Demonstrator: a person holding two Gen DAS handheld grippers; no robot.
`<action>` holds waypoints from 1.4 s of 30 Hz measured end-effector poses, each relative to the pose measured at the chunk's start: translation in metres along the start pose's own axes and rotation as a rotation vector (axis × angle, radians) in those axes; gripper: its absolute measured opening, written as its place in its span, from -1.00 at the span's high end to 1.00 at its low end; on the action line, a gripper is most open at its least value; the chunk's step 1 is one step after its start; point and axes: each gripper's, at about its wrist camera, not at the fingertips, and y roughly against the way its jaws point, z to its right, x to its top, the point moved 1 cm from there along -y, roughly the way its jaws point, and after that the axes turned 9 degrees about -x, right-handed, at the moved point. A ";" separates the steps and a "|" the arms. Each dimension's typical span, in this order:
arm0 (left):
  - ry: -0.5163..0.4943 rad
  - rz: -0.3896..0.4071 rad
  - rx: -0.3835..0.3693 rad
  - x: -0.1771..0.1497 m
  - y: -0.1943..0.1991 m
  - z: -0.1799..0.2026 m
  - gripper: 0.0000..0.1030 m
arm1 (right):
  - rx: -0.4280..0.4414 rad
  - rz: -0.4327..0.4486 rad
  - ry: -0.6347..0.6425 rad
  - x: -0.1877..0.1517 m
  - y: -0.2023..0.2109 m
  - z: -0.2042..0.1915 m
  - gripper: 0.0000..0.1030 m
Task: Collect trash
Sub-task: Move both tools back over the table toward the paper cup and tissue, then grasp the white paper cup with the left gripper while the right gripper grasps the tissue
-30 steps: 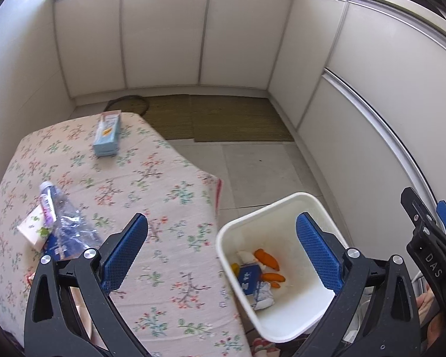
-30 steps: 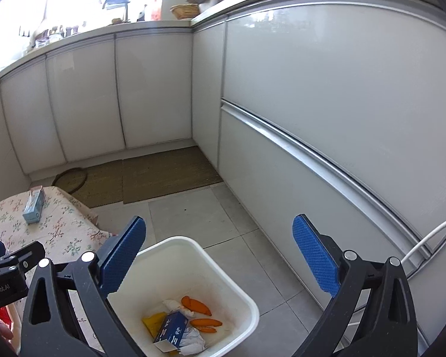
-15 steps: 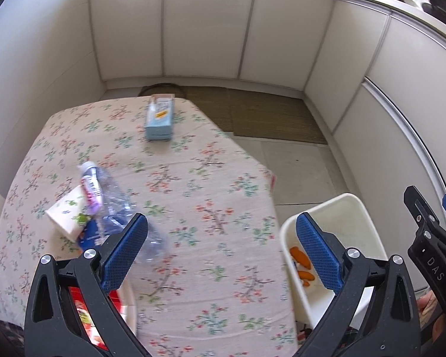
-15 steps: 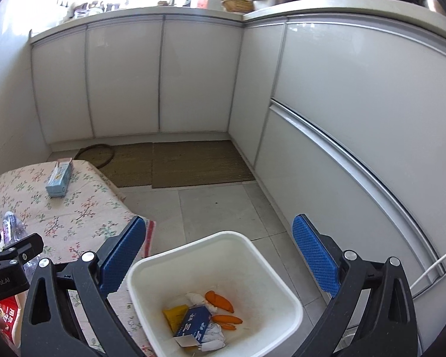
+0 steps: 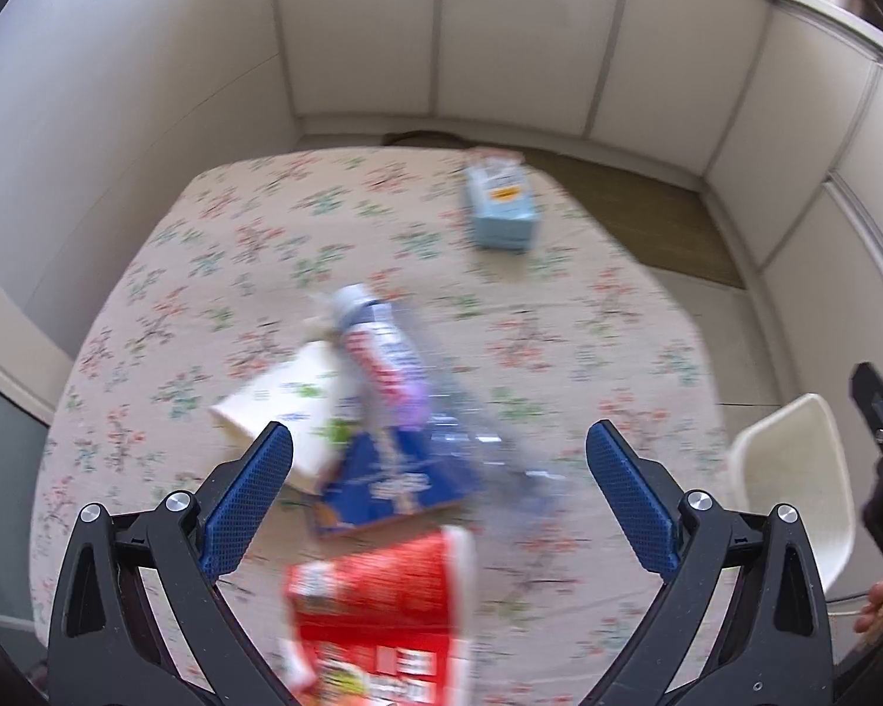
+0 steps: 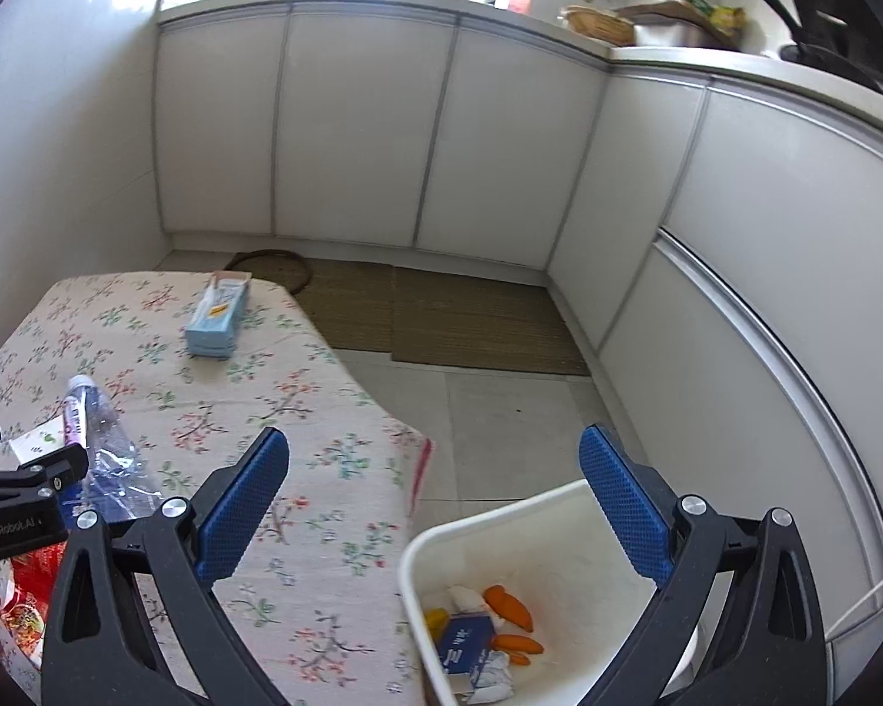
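Left wrist view: The left gripper (image 5: 438,506) has its blue fingers (image 5: 247,497) spread wide apart, with nothing between them. It hangs over a bench (image 5: 194,270) with a flowery cloth on it. The picture is blurry. Near the fingers lies a heap of trash. A clear plastic bottle (image 5: 418,394) with a white cap lies on its side. A white carton (image 5: 282,412) touches it on the left. A blue packet (image 5: 391,479) lies partly under the bottle. A red and white wrapper (image 5: 382,606) is nearest of all. A light blue box (image 5: 500,206) lies alone at the far side of the bench. The white trash bin (image 5: 794,482) stands on the floor at the right, past the bench edge.

Right wrist view: The right gripper (image 6: 435,506) also has its fingers (image 6: 624,506) wide open and empty. It hangs over the near right edge of the bench (image 6: 324,470) and the trash bin (image 6: 559,535). In the bin lie orange bits (image 6: 509,609), a small blue box (image 6: 465,641) and crumpled white paper (image 6: 491,676). The bottle (image 6: 97,441) and the light blue box (image 6: 218,323) lie on the bench. The left gripper (image 6: 12,506) shows at the left edge.
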 end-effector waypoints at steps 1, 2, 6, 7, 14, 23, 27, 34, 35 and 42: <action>0.013 -0.009 0.016 0.001 -0.004 -0.013 -0.86 | 0.007 -0.001 0.010 0.001 0.000 -0.006 -0.87; 0.021 -0.016 0.023 0.001 -0.006 -0.022 -0.86 | 0.015 -0.002 0.019 0.001 -0.001 -0.013 -0.87; 0.034 -0.076 0.065 0.007 -0.022 -0.061 -0.86 | 0.043 -0.011 0.062 0.001 -0.003 -0.038 -0.87; 0.031 -0.093 0.073 0.009 -0.026 -0.070 -0.86 | 0.049 -0.013 0.071 0.001 -0.004 -0.042 -0.87; -0.032 -0.278 0.037 0.017 -0.059 -0.093 -0.86 | 0.095 -0.042 0.103 0.000 -0.010 -0.064 -0.87; -0.142 -0.448 0.045 0.018 -0.094 -0.080 -0.86 | 0.149 -0.114 0.078 -0.003 -0.022 -0.069 -0.87; -0.140 -0.425 0.058 0.017 -0.094 -0.082 -0.79 | 0.165 -0.124 0.072 -0.003 -0.023 -0.072 -0.87; -0.119 -0.358 0.000 0.009 -0.069 -0.093 -0.27 | 0.200 -0.146 0.109 -0.005 -0.026 -0.085 -0.87; -0.108 -0.342 -0.012 0.007 -0.062 -0.096 -0.24 | 0.222 -0.153 0.118 -0.006 -0.026 -0.089 -0.87; 0.003 -0.194 -0.081 -0.004 -0.007 -0.129 0.27 | 0.363 -0.173 0.236 -0.008 -0.015 -0.130 -0.87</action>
